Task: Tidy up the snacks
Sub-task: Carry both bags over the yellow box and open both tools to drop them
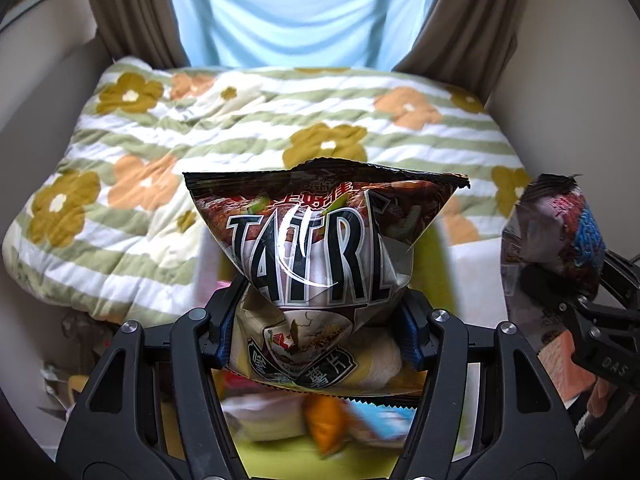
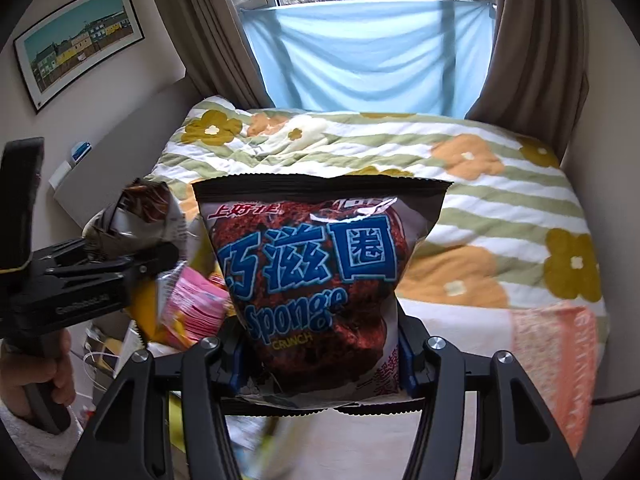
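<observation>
Left wrist view: the left gripper [image 1: 320,332] pinches the dark potato chip bag [image 1: 320,248] at frame centre, jaws pressed into its lower half, above a blurred heap of snacks [image 1: 316,424]. It looks light, air-puffed, slick and crushable; holding near the crimped seam would spare the chips

Right wrist view: the right gripper [image 2: 320,360] clamps the Sponge Crunch bag [image 2: 316,272] low at frame centre, over the flowered quilt [image 2: 500,208]. Equally light and fragile, so a gentle squeeze suits
</observation>
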Demonstrator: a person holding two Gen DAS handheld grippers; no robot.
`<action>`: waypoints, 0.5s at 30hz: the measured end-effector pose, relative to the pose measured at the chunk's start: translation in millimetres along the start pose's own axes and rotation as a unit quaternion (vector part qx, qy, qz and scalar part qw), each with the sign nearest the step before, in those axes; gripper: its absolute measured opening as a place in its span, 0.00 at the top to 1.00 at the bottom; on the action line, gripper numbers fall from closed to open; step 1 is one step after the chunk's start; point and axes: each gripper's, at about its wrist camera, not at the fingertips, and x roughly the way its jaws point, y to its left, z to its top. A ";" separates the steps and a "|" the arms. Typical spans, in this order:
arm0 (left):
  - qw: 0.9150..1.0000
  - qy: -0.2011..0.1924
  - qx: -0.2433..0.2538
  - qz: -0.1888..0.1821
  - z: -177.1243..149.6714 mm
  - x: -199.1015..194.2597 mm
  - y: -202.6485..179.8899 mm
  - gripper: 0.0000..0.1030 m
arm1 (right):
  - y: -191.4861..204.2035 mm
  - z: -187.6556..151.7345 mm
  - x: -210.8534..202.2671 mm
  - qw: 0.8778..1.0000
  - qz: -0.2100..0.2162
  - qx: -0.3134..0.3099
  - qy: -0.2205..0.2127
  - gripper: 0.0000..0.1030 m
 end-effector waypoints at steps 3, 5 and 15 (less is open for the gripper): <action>1.000 0.024 -0.002 -0.017 7.7 22.5 20.4 0.43 | 20.5 0.7 16.9 1.000 -0.010 0.012 0.013 0.49; 0.999 0.032 0.002 -0.023 13.7 36.2 26.6 0.43 | 26.9 1.1 27.4 0.999 -0.014 0.025 0.023 0.49; 0.999 0.023 0.021 -0.019 11.5 46.1 35.5 0.00 | 32.2 11.4 49.3 0.998 -0.031 0.040 0.037 0.49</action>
